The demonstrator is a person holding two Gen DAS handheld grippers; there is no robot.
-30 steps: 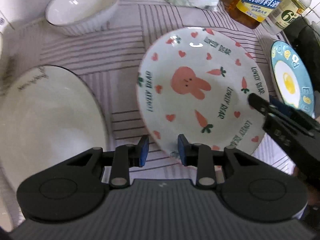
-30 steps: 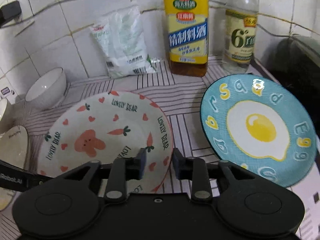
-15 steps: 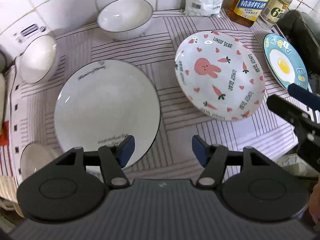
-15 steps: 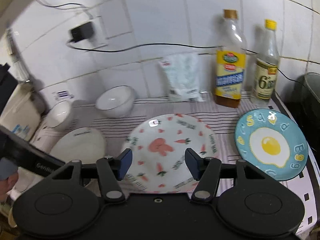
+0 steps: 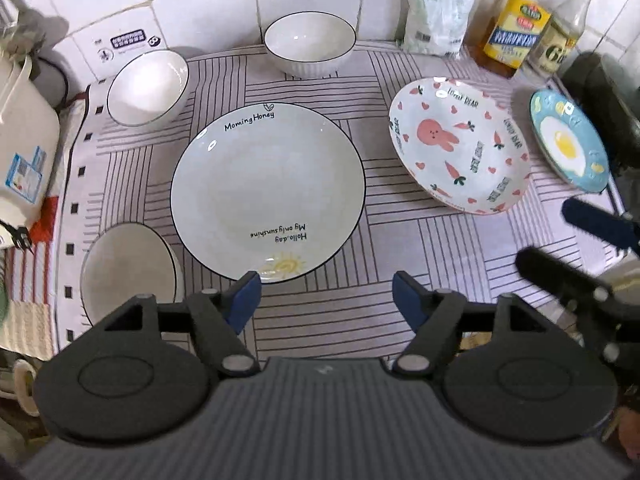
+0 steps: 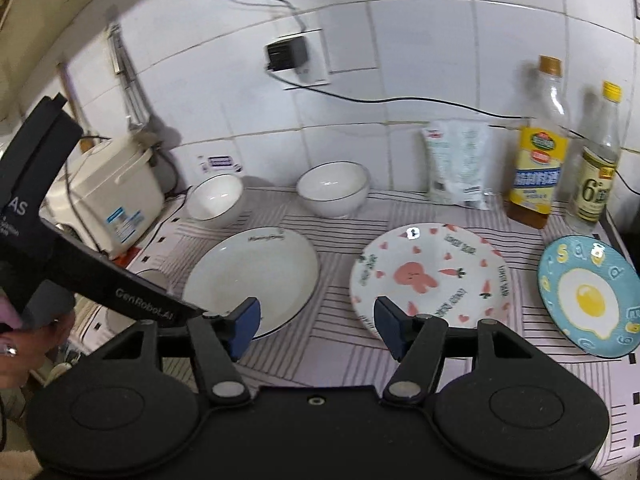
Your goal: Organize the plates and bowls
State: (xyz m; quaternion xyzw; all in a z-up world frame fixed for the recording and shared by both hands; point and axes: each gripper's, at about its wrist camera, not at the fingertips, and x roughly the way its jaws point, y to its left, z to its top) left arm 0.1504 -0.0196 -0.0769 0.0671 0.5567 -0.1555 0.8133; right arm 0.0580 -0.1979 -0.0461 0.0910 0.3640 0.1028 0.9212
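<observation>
The left gripper and right gripper are held above the worktop's front edge — jaws opening, nothing between them. The white plate lies mid-worktop, the rabbit plate to its right.

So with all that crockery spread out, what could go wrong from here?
The blue egg plate lies close to the cloth's right edge; a clumsy pick could push it off. The bowl at the near left corner also sits by the edge. Both tools, left tool and right tool, are opening with nothing between them.
</observation>
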